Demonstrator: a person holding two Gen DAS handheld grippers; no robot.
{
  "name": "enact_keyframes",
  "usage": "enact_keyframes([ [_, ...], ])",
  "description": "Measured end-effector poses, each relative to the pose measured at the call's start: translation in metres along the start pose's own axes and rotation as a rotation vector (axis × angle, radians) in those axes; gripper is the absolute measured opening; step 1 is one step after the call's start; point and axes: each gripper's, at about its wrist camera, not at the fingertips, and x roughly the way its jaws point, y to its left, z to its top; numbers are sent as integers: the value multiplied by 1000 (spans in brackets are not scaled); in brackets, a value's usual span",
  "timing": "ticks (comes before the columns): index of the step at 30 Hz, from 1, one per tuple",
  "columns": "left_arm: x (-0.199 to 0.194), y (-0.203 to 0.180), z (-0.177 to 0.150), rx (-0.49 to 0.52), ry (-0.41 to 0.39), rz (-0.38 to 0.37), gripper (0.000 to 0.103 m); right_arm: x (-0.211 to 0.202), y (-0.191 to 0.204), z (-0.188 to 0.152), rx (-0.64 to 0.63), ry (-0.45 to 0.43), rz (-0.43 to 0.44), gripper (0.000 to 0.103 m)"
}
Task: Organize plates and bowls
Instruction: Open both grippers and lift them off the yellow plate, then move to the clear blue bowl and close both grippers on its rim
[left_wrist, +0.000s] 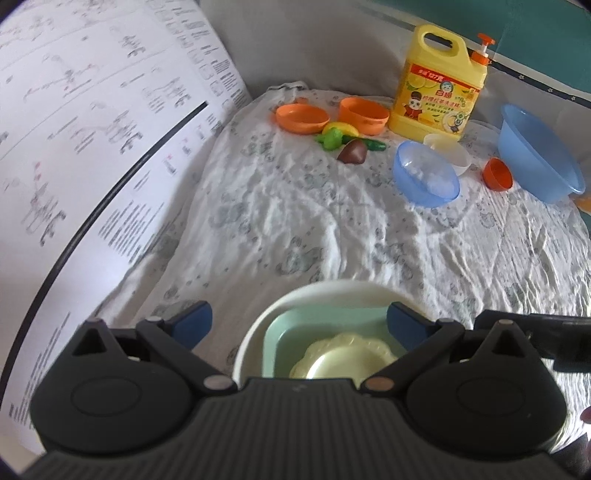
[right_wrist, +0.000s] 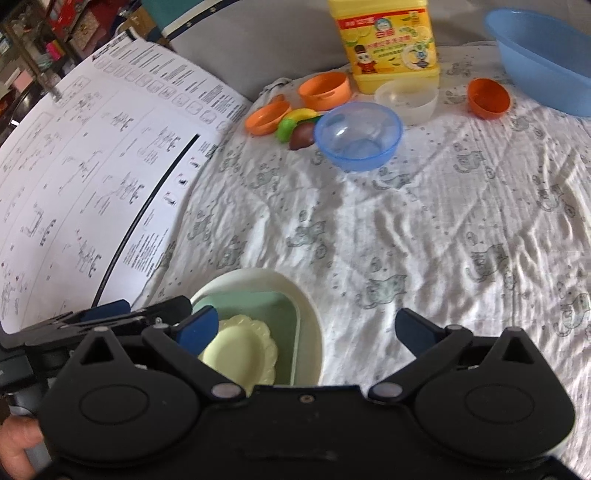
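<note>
- Left claw (left_wrist: 299, 321) gapes wide, gripping nothing, over stacked plates (left_wrist: 332, 347).
- Right claw (right_wrist: 306, 328) likewise spread, empty.
- Small blue bowl (right_wrist: 357, 134) sits at twelve o'clock.

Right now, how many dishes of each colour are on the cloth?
Orange: 3
Blue: 2
Clear white: 1
Cream: 1
Green: 1
Yellow: 1
Total: 9

Soft daylight rakes across the wrinkled cloth (right_wrist: 424, 229), shadowing its creases. Fisheye bends the edges; the printed sheet (left_wrist: 92, 147) looks blurred.
</note>
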Motion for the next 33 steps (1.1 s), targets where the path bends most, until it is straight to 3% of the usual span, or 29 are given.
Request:
enact_keyframes([
  [14, 39, -65, 74, 91, -61, -9, 103, 6, -74, 62, 153, -83, -81, 103],
  [24, 107, -103, 119, 133, -39, 5, 102, 55, -103, 121, 210, -95, -63, 102],
  [33, 151, -115, 129, 150, 6, -6, 77, 108, -109, 152, 226, -26, -49, 68],
])
